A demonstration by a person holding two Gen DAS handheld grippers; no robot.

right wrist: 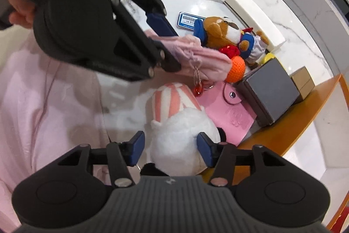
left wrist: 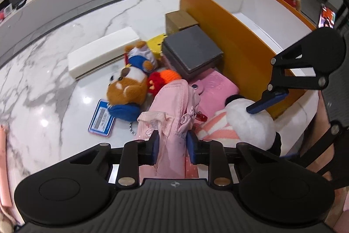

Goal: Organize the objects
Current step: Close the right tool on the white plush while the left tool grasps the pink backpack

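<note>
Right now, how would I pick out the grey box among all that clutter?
Find the big orange box with white inner walls on the marble table. The grey box sits against its outer wall, beside a brown cardboard box. It is the only dark, square, lidded thing among soft toys and a flat pink wallet.

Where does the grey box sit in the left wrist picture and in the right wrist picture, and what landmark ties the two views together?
Left wrist view: the grey box is right of centre in the upper half, against the orange bin's wall.
Right wrist view: the grey box is at mid-right, beside the same orange wall.
Shared landmark: the brown plush dog on the marble top.
</note>
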